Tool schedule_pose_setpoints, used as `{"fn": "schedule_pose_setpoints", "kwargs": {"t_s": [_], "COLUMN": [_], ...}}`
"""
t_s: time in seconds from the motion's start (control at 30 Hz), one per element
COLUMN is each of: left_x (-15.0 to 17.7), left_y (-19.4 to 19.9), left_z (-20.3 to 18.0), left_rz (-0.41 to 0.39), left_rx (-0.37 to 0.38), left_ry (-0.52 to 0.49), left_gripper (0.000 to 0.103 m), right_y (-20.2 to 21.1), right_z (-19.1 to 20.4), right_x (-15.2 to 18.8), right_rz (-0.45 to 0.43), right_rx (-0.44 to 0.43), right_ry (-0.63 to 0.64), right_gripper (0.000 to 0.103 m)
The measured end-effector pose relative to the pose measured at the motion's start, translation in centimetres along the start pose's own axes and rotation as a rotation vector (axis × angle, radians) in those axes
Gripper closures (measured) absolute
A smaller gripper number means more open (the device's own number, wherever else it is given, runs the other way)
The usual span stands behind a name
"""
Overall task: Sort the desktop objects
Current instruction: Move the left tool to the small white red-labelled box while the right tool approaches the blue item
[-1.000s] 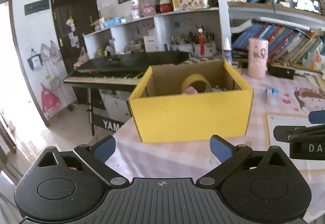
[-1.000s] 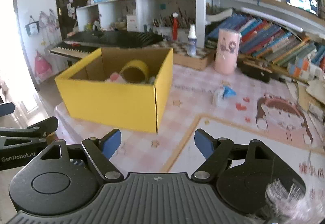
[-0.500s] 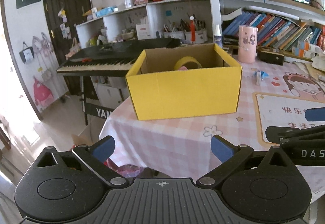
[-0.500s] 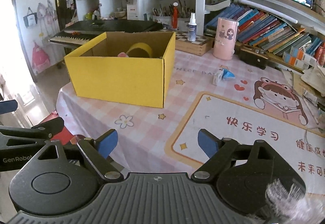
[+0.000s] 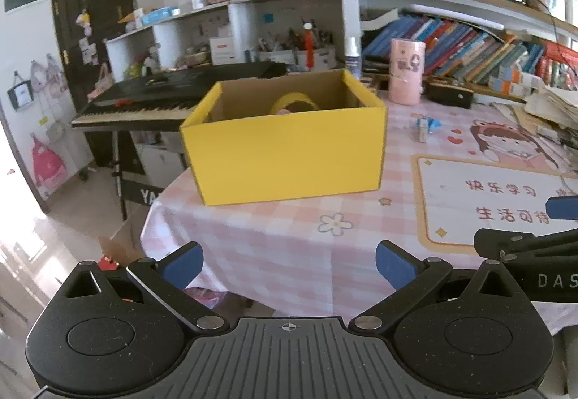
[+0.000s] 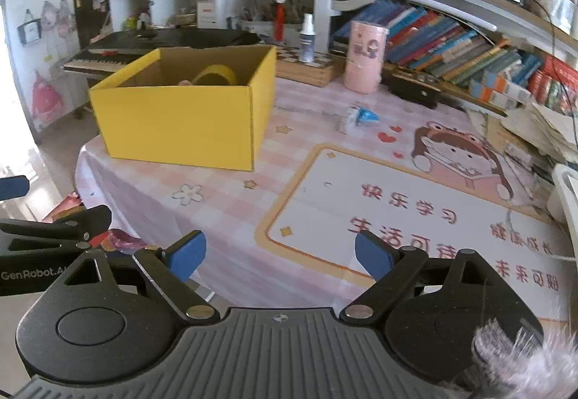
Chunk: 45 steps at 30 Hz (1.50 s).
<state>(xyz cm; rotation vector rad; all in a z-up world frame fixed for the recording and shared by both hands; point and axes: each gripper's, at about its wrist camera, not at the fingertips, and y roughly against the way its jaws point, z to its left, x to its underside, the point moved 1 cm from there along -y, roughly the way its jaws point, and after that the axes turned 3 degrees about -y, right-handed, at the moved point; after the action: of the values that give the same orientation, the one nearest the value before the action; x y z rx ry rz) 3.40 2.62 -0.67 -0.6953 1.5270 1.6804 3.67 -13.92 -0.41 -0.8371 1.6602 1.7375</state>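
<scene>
A yellow cardboard box (image 5: 289,160) (image 6: 173,124) stands open-topped at the far left of the pink checked tablecloth (image 6: 224,204). Inside it a yellow tape roll (image 5: 294,102) (image 6: 215,73) leans upright beside something pink. A small blue and white item (image 5: 426,126) (image 6: 357,115) lies on the cloth right of the box. My left gripper (image 5: 288,263) hangs open over the table's near edge, short of the box. My right gripper (image 6: 280,254) is to its right over the printed mat (image 6: 397,204); its jaws are opening with nothing between them.
A pink cylinder (image 6: 365,61), a spray bottle (image 6: 307,37) and a black case (image 6: 415,90) stand behind the box. Bookshelves (image 6: 451,37) line the back and paper piles (image 6: 542,124) the right. A keyboard piano (image 5: 173,91) stands beyond the table's left edge.
Both grippers have drawn back from the box, which now looks smaller and farther, with more tablecloth showing in front. The right gripper's fingers stand slightly wider apart.
</scene>
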Motion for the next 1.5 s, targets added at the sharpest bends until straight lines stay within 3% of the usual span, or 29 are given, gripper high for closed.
{"fn": "schedule_pose_setpoints", "kwargs": {"t_s": [0.6, 1.5], "left_x": [-1.8, -8.5], "left_y": [-1.9, -10.1], "left_z": [-4.3, -15.8], "left_rz": [0.007, 0.056], "left_rx": [0.041, 0.035], "left_ry": [-0.065, -0.079], "left_gripper": [0.000, 0.000], "right_y": [-0.7, -8.2], "right_z": [-4.1, -17.7], "right_x": [0.1, -5.8], "right_rz": [0.009, 0.059], "right_rx": [0.052, 0.053], "right_ry": [-0.060, -0.087], "right_gripper": [0.013, 0.013]}}
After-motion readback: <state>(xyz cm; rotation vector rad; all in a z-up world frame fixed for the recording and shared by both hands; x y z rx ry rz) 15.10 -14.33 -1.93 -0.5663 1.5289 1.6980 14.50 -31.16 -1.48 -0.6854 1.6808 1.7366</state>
